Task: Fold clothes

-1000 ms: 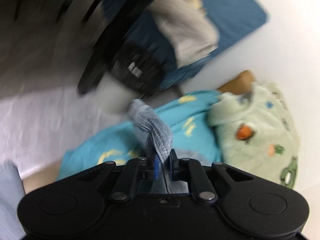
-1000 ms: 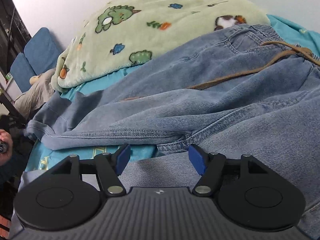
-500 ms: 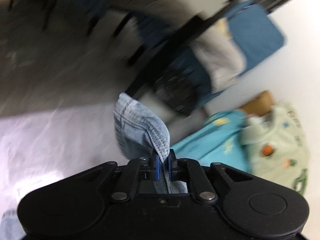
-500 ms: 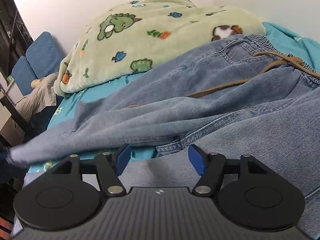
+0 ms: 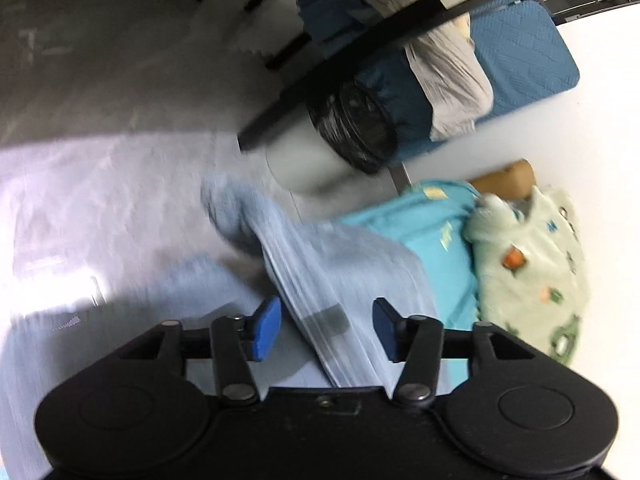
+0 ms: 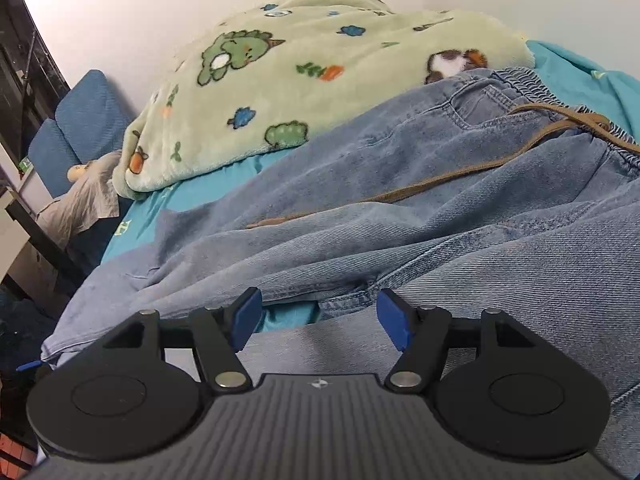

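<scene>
The jeans (image 6: 420,208) lie spread across the bed (image 6: 580,64), waistband and brown cord (image 6: 560,120) up by the green blanket (image 6: 320,68), one leg trailing toward the bed's foot. My right gripper (image 6: 318,316) hovers low over the denim near where the legs meet, fingers apart, holding nothing. My left gripper (image 5: 326,326) hangs above the leg end, fingers also spread; a blurred strip of denim (image 5: 312,272) runs between them, but they are not closed on it.

I judge this cloth to be heavy for a garment and soft, yet thick enough to keep a crease once laid. It will sag from any single pinch and drag on the sheet rather than slide, so I would lift, not pull. The seams and hem are the firm parts: a hem gives my pads a ridge to bite, and the elastic waistband gives another. The loose cord could snag a finger, so I would grip beside it. Taking both layers of a leg at the cuff should keep the fold square.
</scene>
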Available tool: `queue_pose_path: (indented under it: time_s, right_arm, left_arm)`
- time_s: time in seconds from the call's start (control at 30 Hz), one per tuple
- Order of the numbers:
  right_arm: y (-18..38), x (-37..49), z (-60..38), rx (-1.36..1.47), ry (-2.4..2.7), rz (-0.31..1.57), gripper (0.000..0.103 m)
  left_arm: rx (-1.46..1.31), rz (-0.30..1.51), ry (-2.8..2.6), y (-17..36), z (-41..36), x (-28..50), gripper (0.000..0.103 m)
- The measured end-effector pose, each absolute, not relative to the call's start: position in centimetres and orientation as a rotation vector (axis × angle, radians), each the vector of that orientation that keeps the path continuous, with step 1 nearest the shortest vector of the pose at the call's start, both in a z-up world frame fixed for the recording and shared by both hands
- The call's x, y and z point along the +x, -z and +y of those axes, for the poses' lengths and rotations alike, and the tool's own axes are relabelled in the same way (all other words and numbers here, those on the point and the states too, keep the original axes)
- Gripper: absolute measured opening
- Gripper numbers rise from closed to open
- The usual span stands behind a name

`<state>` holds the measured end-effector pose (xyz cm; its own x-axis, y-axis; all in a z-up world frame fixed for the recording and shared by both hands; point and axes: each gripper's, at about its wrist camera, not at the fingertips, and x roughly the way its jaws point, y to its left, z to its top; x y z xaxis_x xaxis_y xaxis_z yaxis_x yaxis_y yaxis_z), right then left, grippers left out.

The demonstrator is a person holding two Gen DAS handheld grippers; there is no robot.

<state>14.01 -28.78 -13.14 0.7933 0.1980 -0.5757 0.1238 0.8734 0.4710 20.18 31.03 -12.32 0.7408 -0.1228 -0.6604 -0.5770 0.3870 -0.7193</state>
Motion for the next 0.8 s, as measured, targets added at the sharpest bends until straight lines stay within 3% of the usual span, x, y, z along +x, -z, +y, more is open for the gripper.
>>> queue_pose_path:
  time_s: [0.4, 0.47, 0.67, 0.7, 0.73, 0.8]
  right_arm:
    - [15.2, 16.6, -30.8, 0.892, -0.130, 0.716, 0.067]
    - [16.1, 17.2, -31.2, 0.958, -0.110, 0.721, 0.067]
    - [17.2, 18.5, -31.8, 1.019, -0.091, 0.749, 0.062]
    - [17.2, 18.6, -32.0, 1.029, -0.085, 0.751, 0.052]
    - [17.2, 18.6, -32.1, 1.026, -0.063, 0.758, 0.033]
    - [17.5, 18.5, -32.7, 1.025, -0.024, 0.784, 0.015]
  left_arm:
    - [-1.178, 0.815, -0.226, 15.1, 25.4, 24.0, 0.048]
    - [-1.159, 0.826, -0.237, 15.9, 25.2, 24.6, 0.028]
    - [-1.161, 0.825, -0.249, 17.0, 25.1, 25.2, 0.007]
    - [-1.161, 0.821, -0.254, 17.0, 25.0, 25.1, 0.007]
    - [-1.157, 0.817, -0.259, 16.9, 24.9, 25.0, 0.005]
    - [-1.157, 0.799, -0.258, 16.3, 24.7, 24.7, 0.004]
